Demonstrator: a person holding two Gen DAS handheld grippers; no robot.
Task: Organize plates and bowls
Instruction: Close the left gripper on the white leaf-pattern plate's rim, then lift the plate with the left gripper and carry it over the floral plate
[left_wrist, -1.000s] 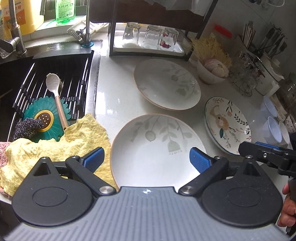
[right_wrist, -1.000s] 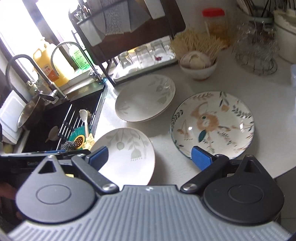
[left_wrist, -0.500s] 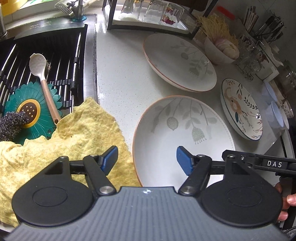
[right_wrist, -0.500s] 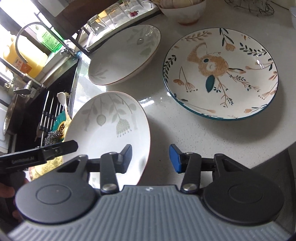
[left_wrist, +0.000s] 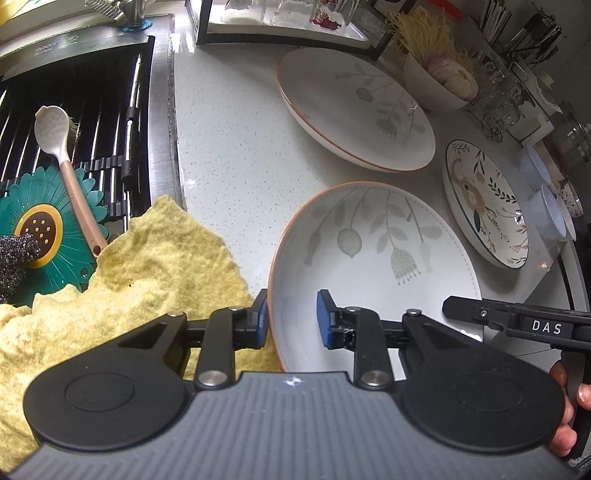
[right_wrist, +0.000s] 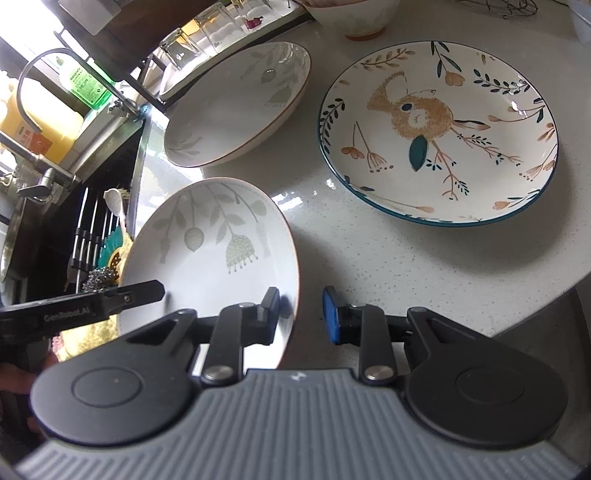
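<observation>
- A pale speckled bench (left_wrist: 236, 155) is seen beside a dark sink (left_wrist: 74, 110), and all the crockery is set out on it.
- A yellow cloth (left_wrist: 140, 288) is draped over the bench edge next to the sink, just beside the near plate.
- The near leaf-patterned plate (left_wrist: 373, 258) is placed at the front edge of the bench, between the cloth and the rabbit plate (right_wrist: 439, 133).
- A second leaf-patterned plate (left_wrist: 354, 107) is placed farther back, apart from the near one, in front of a rack of upturned glasses (left_wrist: 280, 14).
- The rabbit plate, rimmed in teal, is set flat on the bench, apart from both leaf-patterned plates.
- A white bowl (left_wrist: 436, 85) is seen behind the plates.
- The left gripper (left_wrist: 291, 317) is set astride the cloth-side rim of the near plate; its fingers are being drawn together, one blue pad outside the rim and one inside, and the inner pad is seen apart from the plate wall.
- The right gripper (right_wrist: 301, 315) is set astride the opposite rim of the same plate; its fingers are closing too, with a gap seen between the outer blue pad and the rim.
- A spoon (left_wrist: 66, 162) is laid on a teal flower-shaped mat (left_wrist: 37, 221) in the sink.
</observation>
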